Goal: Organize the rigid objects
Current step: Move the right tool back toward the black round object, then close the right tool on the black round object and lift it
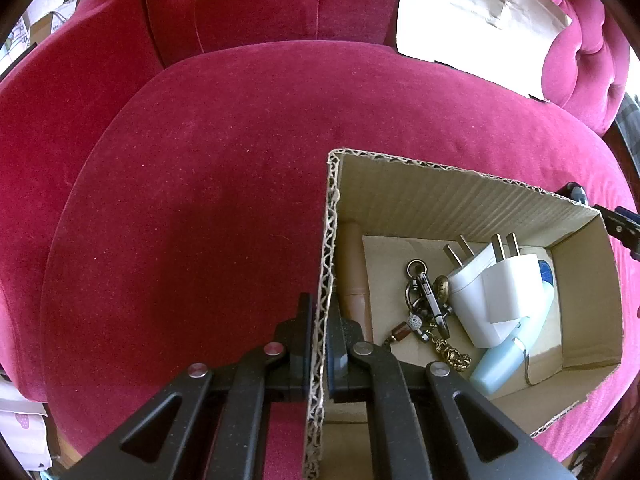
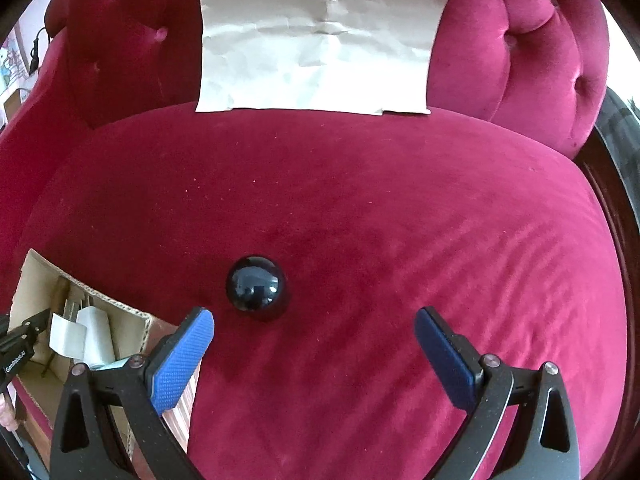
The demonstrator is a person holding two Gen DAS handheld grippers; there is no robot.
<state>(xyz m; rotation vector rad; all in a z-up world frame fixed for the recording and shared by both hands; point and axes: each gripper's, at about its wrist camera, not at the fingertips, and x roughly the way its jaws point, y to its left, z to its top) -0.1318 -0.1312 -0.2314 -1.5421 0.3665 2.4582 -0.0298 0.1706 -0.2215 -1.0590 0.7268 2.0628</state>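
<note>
An open cardboard box (image 1: 448,196) rests on a red velvet seat cushion (image 1: 200,200). My left gripper (image 1: 319,340) is shut on the box's left wall, one finger outside and one inside. In the box lie two white plugs (image 1: 496,300), a metal keychain (image 1: 428,312), a pale blue bottle (image 1: 508,356) and a brown tube (image 1: 354,276). In the right wrist view a glossy black ball (image 2: 256,289) sits on the cushion (image 2: 400,220). My right gripper (image 2: 314,328) is open just short of it, its blue pads (image 2: 182,360) wide apart; the ball lies nearer the left pad.
A creased sheet of pale paper (image 2: 320,40) leans against the tufted backrest (image 2: 520,40). The box (image 2: 80,320) stands left of the right gripper, its corner close behind the left pad. The other gripper's tip (image 1: 620,224) shows past the box's right rim.
</note>
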